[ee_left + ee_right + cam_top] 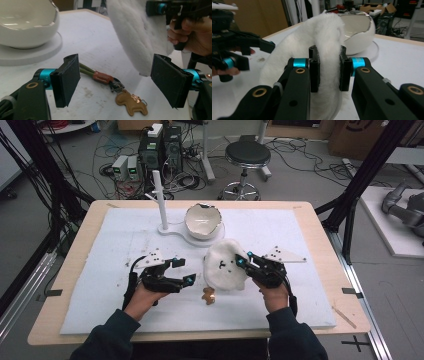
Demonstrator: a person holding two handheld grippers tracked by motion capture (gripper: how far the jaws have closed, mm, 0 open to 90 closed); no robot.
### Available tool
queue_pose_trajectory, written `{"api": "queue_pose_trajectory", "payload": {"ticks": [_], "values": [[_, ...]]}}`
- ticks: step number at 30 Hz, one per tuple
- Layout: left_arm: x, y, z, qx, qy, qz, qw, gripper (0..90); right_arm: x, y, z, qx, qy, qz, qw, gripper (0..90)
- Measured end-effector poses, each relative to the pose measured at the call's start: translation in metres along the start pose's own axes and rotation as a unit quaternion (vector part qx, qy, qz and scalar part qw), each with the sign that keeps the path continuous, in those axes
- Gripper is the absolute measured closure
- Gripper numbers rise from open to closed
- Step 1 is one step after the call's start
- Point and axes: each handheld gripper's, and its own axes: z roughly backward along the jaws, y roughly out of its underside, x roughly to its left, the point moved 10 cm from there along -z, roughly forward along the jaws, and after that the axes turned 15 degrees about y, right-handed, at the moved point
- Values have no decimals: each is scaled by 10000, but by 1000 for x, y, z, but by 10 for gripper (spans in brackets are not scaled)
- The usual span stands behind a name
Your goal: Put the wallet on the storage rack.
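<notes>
- right gripper (329, 68) pinches a fold of the white plush (322, 45), its jaws pressed into the fur from both sides.
- seen from above, that gripper (243, 260) lifts one edge of the plush (223, 266), which sits on the white mat (100, 305) near the table's middle.
- left gripper (116, 81) stands wide, nothing between its jaws; in the high view it (183, 271) hovers just left of the plush.
- brown leather charm (131, 102) lies on the mat between the left jaws, a green cord (86, 70) running to it, just beside the plush's lower edge (140, 37).
- white bowl (202, 220) sits on a stand (167, 227) with a post, behind the plush.
</notes>
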Motion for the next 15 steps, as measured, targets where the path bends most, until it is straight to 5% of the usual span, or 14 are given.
{"api": "queue_pose_trajectory", "payload": {"ticks": [5,10,15], "values": [[-10,7,-15,155,253,-2,9996,250,13,0,-5,-10,-76,48,10000,768],[-16,16,-26,341,396,5,9986,459,21,1,-9,13,-193,8,9998,763],[-12,18,-23,417,210,33,9989,634,25,4,-11,82,-235,74,9997,761]]}}
